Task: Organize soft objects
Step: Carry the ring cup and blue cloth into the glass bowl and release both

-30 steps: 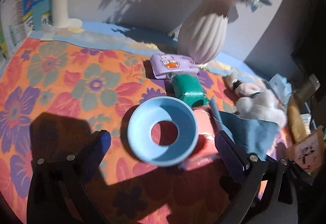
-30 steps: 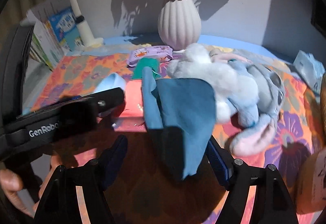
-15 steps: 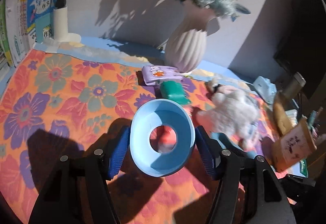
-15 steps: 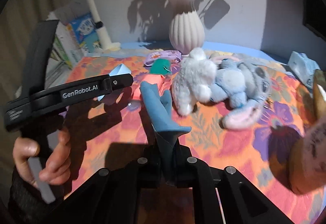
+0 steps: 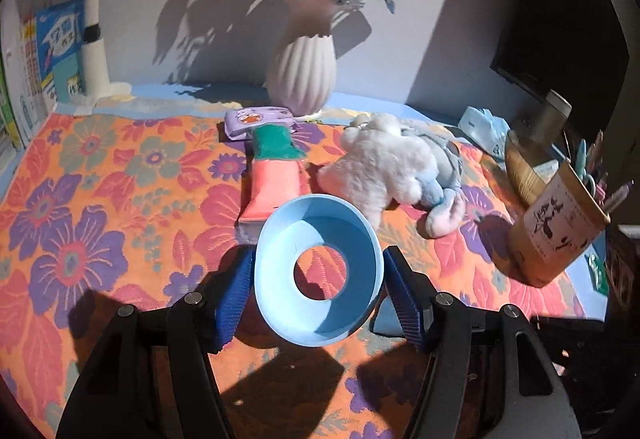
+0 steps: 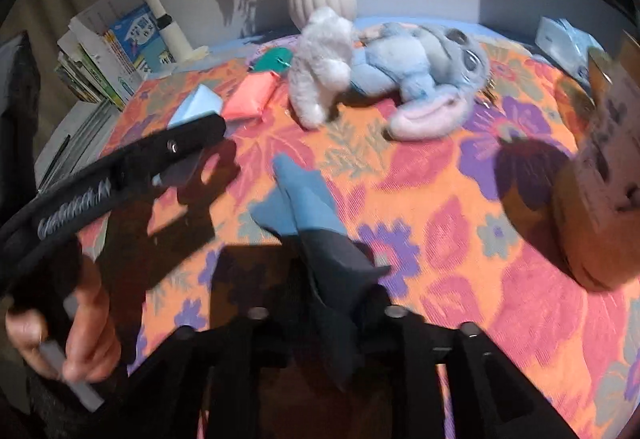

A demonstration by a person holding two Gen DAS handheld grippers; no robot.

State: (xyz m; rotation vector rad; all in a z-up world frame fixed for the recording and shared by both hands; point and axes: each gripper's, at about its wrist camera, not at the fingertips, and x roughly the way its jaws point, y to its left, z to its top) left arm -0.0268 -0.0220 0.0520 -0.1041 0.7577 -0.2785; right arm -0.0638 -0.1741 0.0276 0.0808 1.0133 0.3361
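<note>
My left gripper (image 5: 318, 281) is shut on a light blue ring-shaped cup (image 5: 316, 271), held above the floral cloth (image 5: 100, 199). My right gripper (image 6: 332, 303) is shut on a dark blue cloth (image 6: 308, 207) that trails forward onto the table. A white and blue plush toy (image 5: 396, 167) lies at middle right; it also shows in the right wrist view (image 6: 380, 63). A pink pack (image 5: 274, 185) and a green pack (image 5: 276, 143) lie beyond the cup. The left gripper's arm (image 6: 120, 167) shows at the left of the right wrist view.
A ribbed white vase (image 5: 302, 71) with flowers stands at the back. A purple wipes pack (image 5: 256, 119) lies before it. A brown pen holder (image 5: 560, 227) stands at right. Books (image 6: 112, 55) and a lamp post (image 5: 94, 51) are at the left.
The left gripper closed on the blue cup and lifted it back. The right gripper closed on the blue cloth and pulled it back toward me, away from the plush toy.
</note>
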